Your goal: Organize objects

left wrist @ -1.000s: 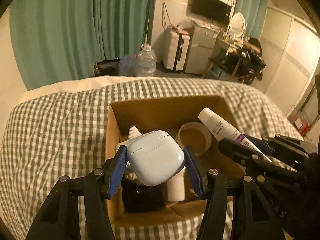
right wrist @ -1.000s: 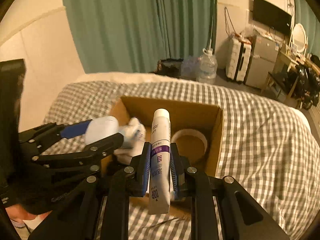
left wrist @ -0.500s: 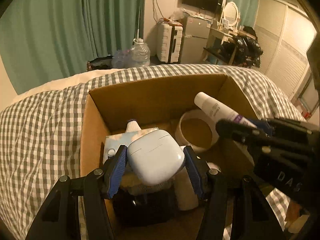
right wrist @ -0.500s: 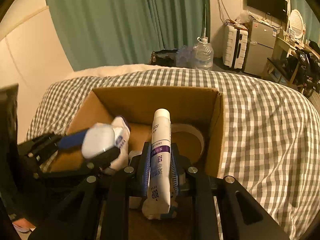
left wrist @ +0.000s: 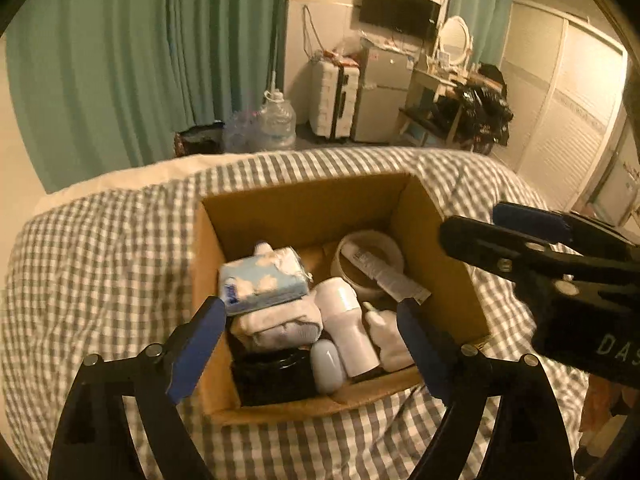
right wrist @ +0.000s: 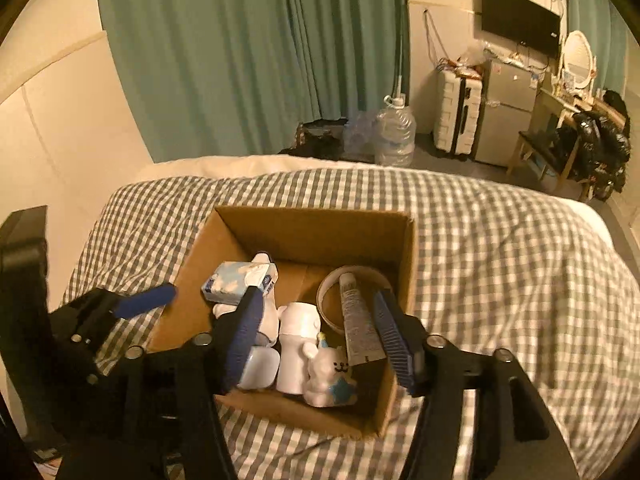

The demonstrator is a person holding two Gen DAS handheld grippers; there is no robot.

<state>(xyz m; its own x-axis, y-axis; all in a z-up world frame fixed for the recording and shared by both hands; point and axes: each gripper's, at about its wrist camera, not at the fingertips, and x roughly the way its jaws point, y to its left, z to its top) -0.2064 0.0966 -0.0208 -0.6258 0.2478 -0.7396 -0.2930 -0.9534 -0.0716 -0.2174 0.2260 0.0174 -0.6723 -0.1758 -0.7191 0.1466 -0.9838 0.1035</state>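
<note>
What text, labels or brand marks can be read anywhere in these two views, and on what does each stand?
"DAS": white letters on the black body of the right gripper, cut off by the edge of the left wrist view.
Tube: a block of print, too small to read.
Tissue pack: blue label at one end, blurred, unreadable.
Fridge: stickers, too small to read.

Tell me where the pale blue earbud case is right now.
The earbud case lies inside the cardboard box near its front edge, between the black jar and the white bottle.
</note>
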